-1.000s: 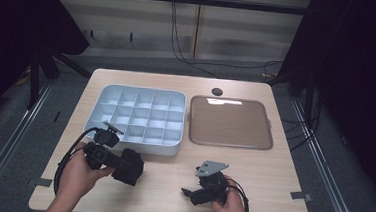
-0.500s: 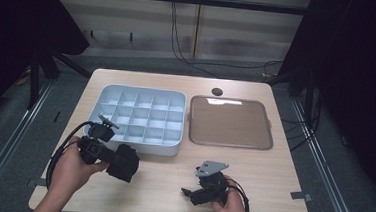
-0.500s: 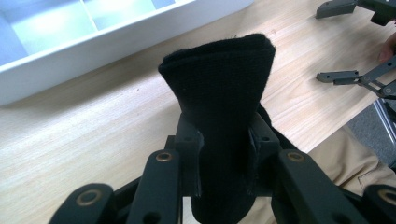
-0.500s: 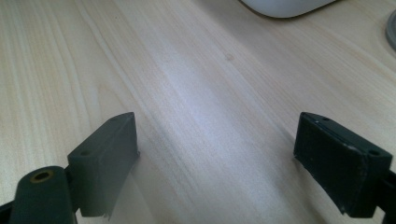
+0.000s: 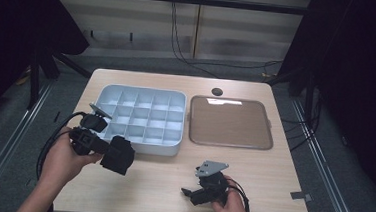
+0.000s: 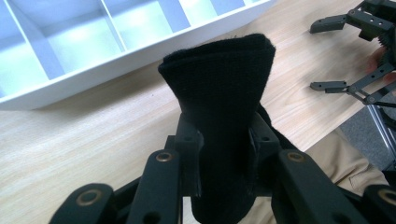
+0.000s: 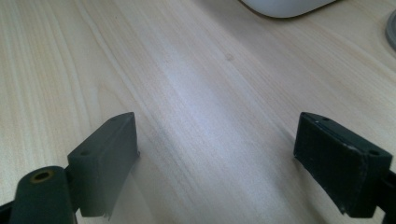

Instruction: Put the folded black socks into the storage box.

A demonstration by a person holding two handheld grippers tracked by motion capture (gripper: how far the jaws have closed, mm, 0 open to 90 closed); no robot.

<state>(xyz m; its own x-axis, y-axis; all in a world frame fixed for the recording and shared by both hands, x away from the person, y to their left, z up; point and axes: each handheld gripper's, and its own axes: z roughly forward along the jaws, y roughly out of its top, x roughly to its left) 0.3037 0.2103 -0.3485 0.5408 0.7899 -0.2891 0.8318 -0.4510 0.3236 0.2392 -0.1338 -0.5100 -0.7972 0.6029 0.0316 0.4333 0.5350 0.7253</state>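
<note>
Black folded cloth (image 6: 219, 116) is pinched in my left gripper (image 5: 104, 148), jaws closed on its lower half, so the free end sticks up past the tips; it hangs over the table (image 5: 170, 185) at about 7 o'clock, just off the near-left corner of the white compartment tray (image 5: 140, 117). Fabric looks like soft knit, doubled over, rounded top edge. The tray is rigid moulded plastic, a grid of square cells, probably the drop target. Brown flat tray (image 5: 231, 122) sits at 1 o'clock, shallow rim, matte. My right gripper (image 5: 205, 187) rests low at 5 o'clock, jaws wide apart, holding nothing, likely parked clear.
</note>
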